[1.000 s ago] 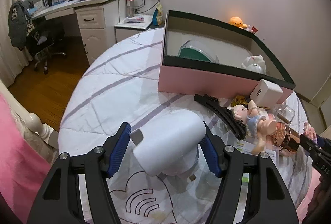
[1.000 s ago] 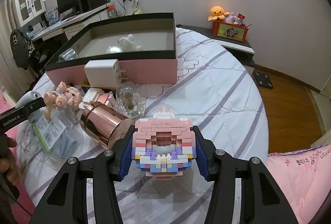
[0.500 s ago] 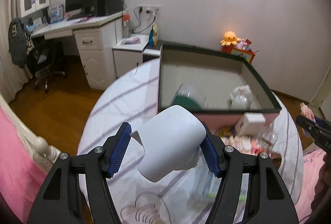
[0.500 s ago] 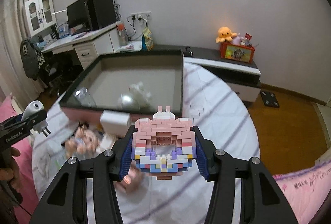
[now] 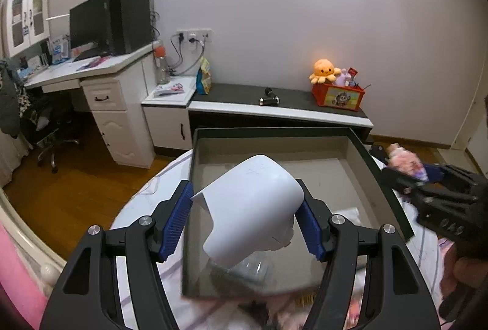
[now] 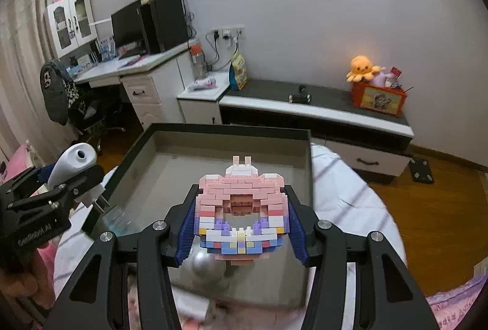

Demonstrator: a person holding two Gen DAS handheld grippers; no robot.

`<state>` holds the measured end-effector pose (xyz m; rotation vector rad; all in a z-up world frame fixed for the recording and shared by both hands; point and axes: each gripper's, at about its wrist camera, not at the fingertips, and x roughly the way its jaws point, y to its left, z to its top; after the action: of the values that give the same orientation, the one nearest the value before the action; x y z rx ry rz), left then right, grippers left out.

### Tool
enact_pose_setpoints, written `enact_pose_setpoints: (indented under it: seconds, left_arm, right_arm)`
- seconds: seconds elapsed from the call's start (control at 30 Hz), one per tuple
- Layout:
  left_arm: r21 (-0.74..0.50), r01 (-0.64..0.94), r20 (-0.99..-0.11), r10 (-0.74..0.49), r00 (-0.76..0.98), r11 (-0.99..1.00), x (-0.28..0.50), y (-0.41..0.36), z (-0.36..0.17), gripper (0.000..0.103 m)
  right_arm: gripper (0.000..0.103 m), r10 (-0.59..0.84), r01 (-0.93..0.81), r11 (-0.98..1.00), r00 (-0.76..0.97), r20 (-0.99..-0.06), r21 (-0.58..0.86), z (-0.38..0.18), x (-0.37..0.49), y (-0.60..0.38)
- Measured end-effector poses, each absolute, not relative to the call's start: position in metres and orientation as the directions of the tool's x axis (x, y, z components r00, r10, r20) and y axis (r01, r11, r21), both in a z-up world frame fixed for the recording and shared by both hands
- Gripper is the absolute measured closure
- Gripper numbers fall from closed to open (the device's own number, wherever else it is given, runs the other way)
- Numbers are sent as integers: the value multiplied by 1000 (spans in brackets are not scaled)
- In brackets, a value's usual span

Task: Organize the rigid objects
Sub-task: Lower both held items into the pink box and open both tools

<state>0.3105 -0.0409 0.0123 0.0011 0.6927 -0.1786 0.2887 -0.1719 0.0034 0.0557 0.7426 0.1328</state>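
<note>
Two loads hang over the box (image 5: 378, 171) at once: my left claw (image 5: 248, 223) is clamped on the white plug (image 5: 253, 208) above its near left part, my right claw (image 6: 241, 223) on the brick toy (image 6: 242, 205) above the near middle, where a silver ball (image 6: 207, 266) lies. If I let the toy go from this height I judge it may strike the ball or shed bricks, and the plug's smooth round shell could slip and twist. Room looks good toward the bare far floor, but the dark rim (image 6: 228, 129) stands high all round and my two claws sit near each other, so I should lower straight down and keep them apart
</note>
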Motion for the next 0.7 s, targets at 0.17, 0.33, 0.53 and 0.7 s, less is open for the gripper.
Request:
enact_pose_setpoints:
  seconds: [0.17,0.33,0.53,0.7]
  left_arm:
    - [-63,164,-685,-162,710,985,349,-56,-10,36]
    - [-55,173,-737,-157,657,983,371,-66,-34,36]
    - [-52,179,-746,-157,647,983,370,-64,-44,28]
    - [-14,142,-704,-110,702,990,350,-54,-30,0]
  right_arm:
    - [50,147,-93,989,663,-734,113,-29,334,-170]
    - [50,142,-85,990,614,-776,114,-50,353,-175]
    - [17,133,-77,991,591,-796,109,-58,354,-177]
    - [15,127,-58,992,603,-787,116,-52,344,-178]
